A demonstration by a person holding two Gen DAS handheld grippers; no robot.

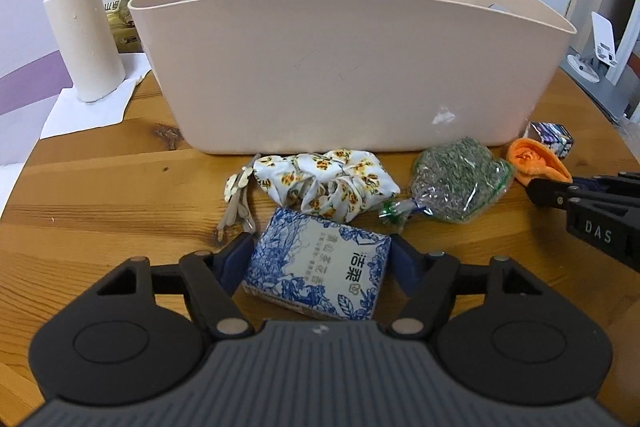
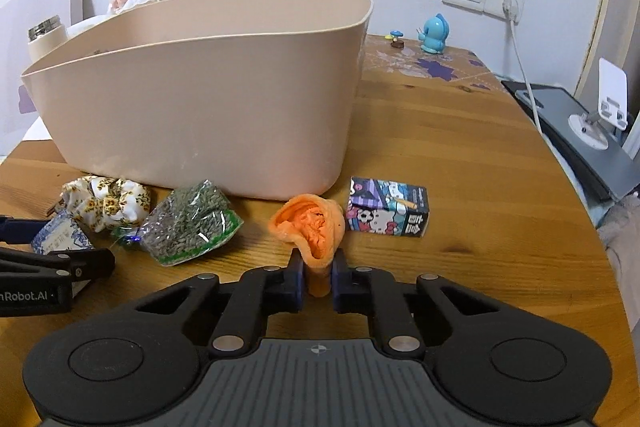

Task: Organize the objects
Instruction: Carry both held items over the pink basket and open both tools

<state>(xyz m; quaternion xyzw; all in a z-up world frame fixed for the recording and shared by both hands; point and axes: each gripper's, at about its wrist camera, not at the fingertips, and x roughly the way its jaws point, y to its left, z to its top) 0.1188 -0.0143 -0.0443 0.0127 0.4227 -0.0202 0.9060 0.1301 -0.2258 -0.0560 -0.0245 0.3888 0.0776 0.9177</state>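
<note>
Left gripper (image 1: 320, 259): jaws pinching blue-patterned tissue pack (image 1: 318, 265), low over bench (image 1: 100, 195). Right gripper (image 2: 318, 283): jaws pinching orange cloth (image 2: 310, 227). Beige bin (image 1: 344, 67) mid-bench, toward far edge. In front of bin, in row: floral fabric bundle (image 1: 332, 183), seed bag (image 1: 456, 179), cartoon box (image 2: 388, 207) nearest right edge.

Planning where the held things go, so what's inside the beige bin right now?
Only the upper inner walls of the beige bin show, bare in both views. Its floor is hidden behind the near wall, so anything low inside cannot be seen.
</note>
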